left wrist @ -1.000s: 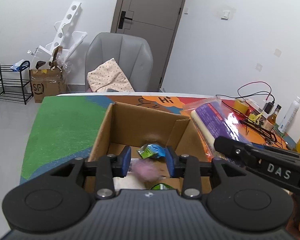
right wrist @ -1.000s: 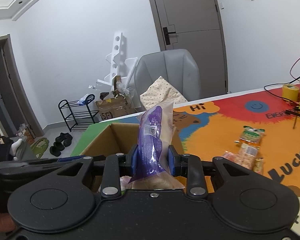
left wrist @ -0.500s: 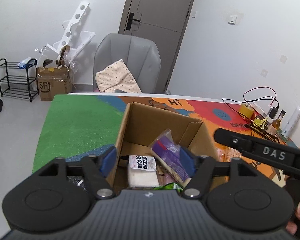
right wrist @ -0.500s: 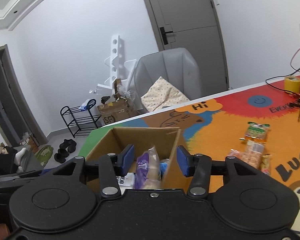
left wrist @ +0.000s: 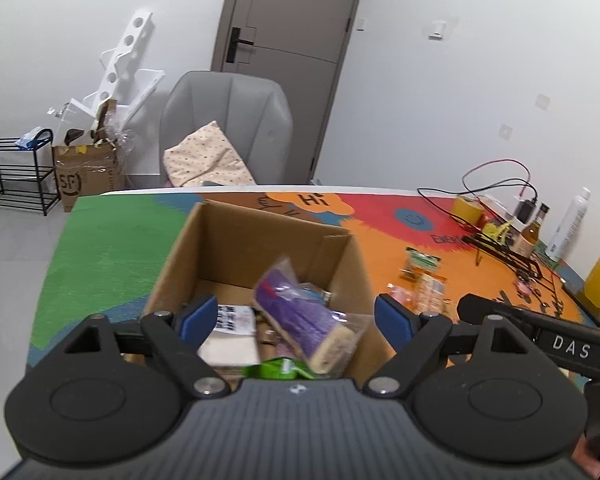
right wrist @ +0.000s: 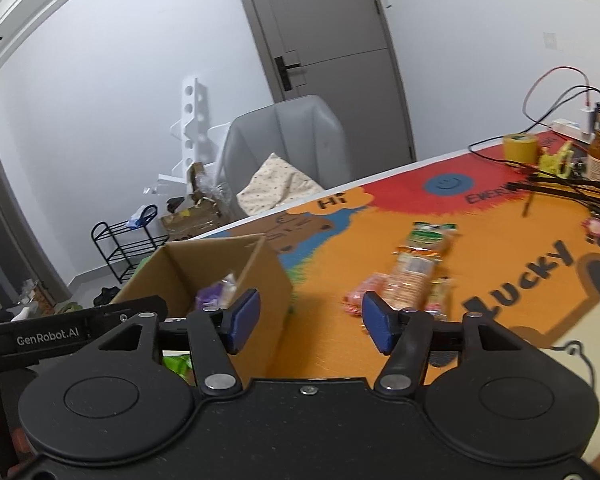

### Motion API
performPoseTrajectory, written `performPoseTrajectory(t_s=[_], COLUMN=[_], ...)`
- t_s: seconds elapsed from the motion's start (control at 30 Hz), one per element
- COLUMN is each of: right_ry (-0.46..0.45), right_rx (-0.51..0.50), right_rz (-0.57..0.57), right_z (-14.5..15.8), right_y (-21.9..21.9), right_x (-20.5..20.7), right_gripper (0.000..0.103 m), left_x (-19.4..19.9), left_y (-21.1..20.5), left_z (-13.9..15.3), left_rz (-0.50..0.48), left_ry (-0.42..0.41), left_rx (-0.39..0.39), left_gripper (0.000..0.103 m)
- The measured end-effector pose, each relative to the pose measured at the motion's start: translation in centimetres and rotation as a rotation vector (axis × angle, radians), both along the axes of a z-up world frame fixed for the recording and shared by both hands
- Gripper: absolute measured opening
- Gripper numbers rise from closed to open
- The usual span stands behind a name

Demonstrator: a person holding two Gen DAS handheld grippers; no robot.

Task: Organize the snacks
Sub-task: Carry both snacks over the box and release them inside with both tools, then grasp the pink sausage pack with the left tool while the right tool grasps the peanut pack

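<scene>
While its jaws are opening with nothing pressed between the 2 blue pads, the left gripper point(left wrist: 296, 318) hangs over the near rim of the cardboard box point(left wrist: 236, 236), which stands open-topped on the colourful table mat point(left wrist: 112, 248). In the left wrist view the purple packet point(left wrist: 296, 312) lies tilted inside the box, its pale end toward the near right corner, clear of both pads. A white labelled packet point(left wrist: 232, 332) lies at its left, and a green wrapper point(left wrist: 280, 368) shows at the near edge. The box's far wall and right flap stand upright. Left of the box the green stretch of mat is bare out to the table edge. Right of the box, loose snacks point(left wrist: 424, 280) lie on the orange area, and cables and bottles crowd the far right corner. The other tool's black bar crosses the near right.

In the right wrist view the right gripper point(right wrist: 308, 320) has its jaws opening and empty, positioned just right of the box point(right wrist: 268, 280), the left pad close to its right wall. The purple packet point(right wrist: 212, 294) peeks above the rim. A cracker packet point(right wrist: 416, 268) and smaller wrappers lie beyond the right pad, with open orange mat between them and the box. A yellow tape roll point(right wrist: 520, 146) sits far right.
</scene>
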State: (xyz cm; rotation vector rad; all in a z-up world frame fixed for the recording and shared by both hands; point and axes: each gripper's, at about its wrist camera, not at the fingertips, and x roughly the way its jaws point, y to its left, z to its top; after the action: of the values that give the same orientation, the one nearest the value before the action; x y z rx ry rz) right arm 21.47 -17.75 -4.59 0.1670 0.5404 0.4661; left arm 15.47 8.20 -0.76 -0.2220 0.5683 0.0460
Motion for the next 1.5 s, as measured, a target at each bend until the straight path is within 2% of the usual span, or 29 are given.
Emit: performPoseTrajectory(t_s=[0.17, 0.53, 0.7, 0.97, 1.17, 1.33, 1.5], right_ry=[0.003, 0.020, 0.031, 0.063, 0.093, 0.131, 0.166], right_rx=[0.003, 0.019, 0.027, 0.030, 0.028, 0.028, 0.027], right_rz=[-0.020, -0.075, -0.089, -0.096, -0.080, -0.064, -0.045], right_z=[-0.2, -1.2, -1.7, -2.2, -2.6, -3.3, -4.0], right_y=[-1.7, -5.5, -6.9, -8.3, -8.7, -8.6, -8.2], right_x=[-0.3, -0.4, 0.2, 2.0, 3.9, 5.9, 7.9], right_gripper=[0.063, 0.063, 0.061, 0.050, 0.044, 0.040, 0.037], left_x=[0.0, 0.5, 1.0, 2.8, 4.8, 6.8, 8.9], left_y=[-1.8, -5.7, -7.2, -9.7, -10.9, -11.5, -11.8], left_z=[0.1, 0.4, 0.5, 0.4, 0.1, -0.7, -1.5], left_rz=[-0.030, -0.090, -0.112, -0.153, -0.160, -0.164, -0.161], left_ry=[0.002, -0.005, -0.013, -0.010, 0.011, 0.053, 0.092], left_rx=[0.008, 0.028, 0.040, 0.055, 0.053, 0.040, 0.036], left_gripper=[0.086, 0.086, 0.086, 0.085, 0.079, 0.062, 0.054])
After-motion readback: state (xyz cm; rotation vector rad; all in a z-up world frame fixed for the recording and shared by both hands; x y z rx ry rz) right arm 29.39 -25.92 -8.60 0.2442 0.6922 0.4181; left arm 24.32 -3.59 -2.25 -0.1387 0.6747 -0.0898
